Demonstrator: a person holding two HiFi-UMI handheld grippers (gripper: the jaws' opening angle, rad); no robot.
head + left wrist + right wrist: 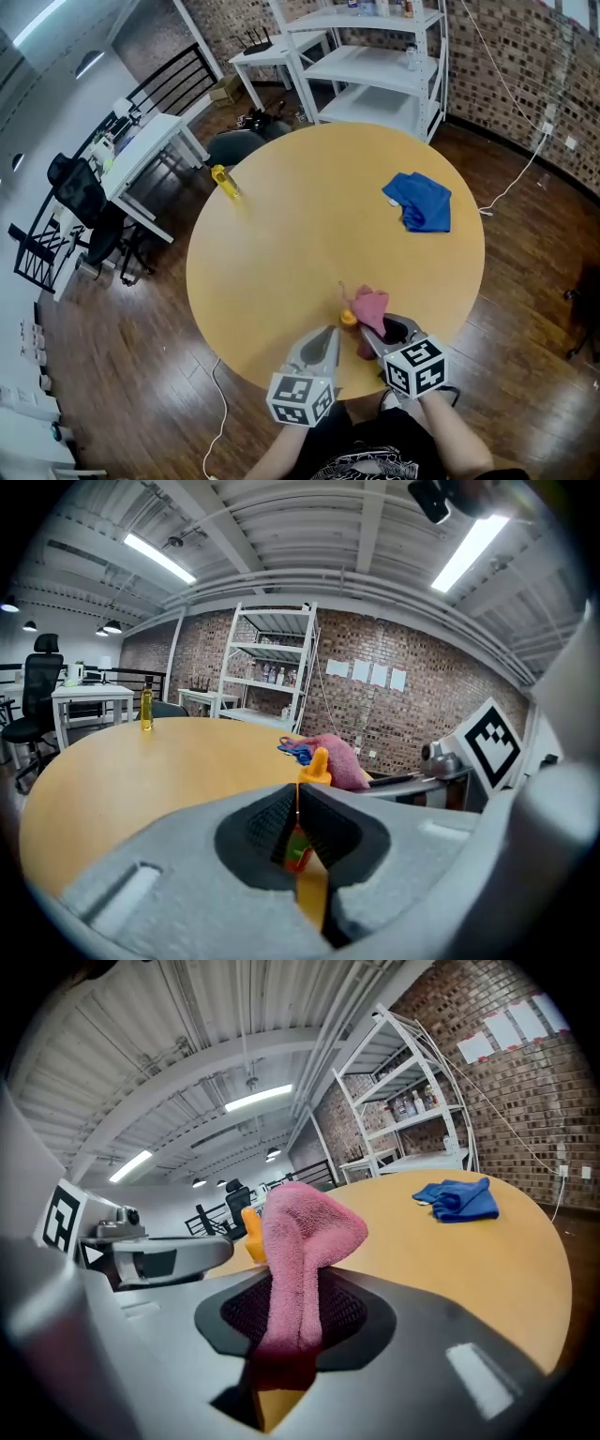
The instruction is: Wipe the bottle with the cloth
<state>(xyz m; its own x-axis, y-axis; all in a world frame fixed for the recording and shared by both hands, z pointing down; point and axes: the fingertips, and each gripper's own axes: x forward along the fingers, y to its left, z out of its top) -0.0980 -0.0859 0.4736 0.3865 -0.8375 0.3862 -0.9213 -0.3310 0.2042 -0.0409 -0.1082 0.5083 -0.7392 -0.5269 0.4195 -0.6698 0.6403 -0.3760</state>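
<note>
The left gripper is closed, its jaws pressed together with nothing gripped. Just past its tips the small bottle with an orange pointed cap is seen, near the front edge of the round wooden table; a bit of green and red label is visible. The right gripper is clamped on the fluffy pink cloth, which is folded over beside the cap. Farther away a crumpled blue cloth and a slim yellow bottle are found.
</note>
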